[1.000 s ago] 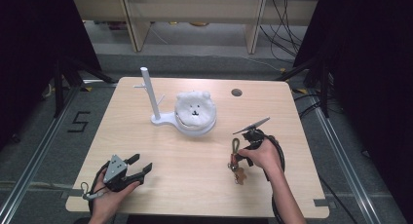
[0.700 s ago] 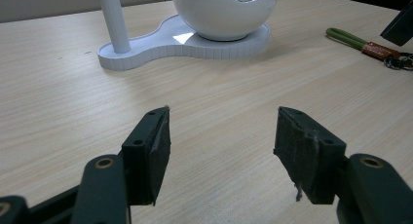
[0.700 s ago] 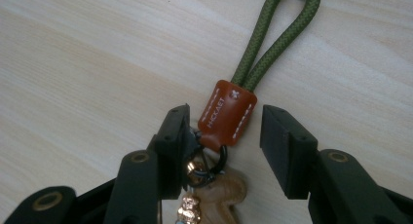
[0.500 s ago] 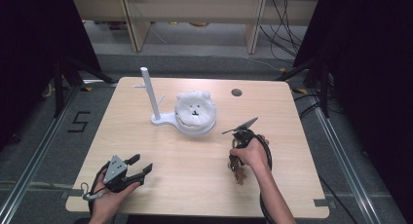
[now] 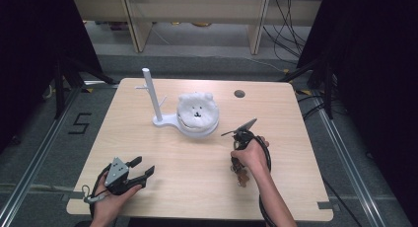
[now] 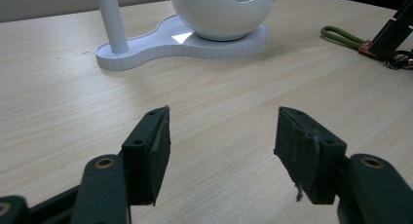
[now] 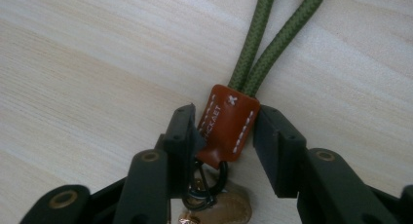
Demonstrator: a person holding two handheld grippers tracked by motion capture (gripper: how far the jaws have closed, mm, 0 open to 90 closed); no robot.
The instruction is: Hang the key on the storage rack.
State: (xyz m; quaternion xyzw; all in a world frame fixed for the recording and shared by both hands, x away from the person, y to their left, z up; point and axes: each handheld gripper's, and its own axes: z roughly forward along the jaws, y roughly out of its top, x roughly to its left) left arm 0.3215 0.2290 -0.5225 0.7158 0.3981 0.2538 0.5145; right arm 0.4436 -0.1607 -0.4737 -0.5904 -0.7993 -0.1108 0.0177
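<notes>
The right tongs (image 7: 224,131) have just been closing around the brown leather tab (image 7: 228,129) of the keychain (image 5: 240,172) (green cord loop (image 7: 272,39) attached), lying on the tabletop (image 5: 187,158) near its right side. The left tongs (image 6: 221,151) stand spread, holding nothing.

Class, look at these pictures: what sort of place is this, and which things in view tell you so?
Probably a lab or recording workspace: a bare wooden table on a metal frame, loose cables trailing on the floor behind, and floor tape marked with a 5.

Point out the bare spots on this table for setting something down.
Free: the wide patch between the left gripper and the right gripper, and the far right corner past the hole. Crowded: around the stand and bowl, and by the keyring.
</notes>
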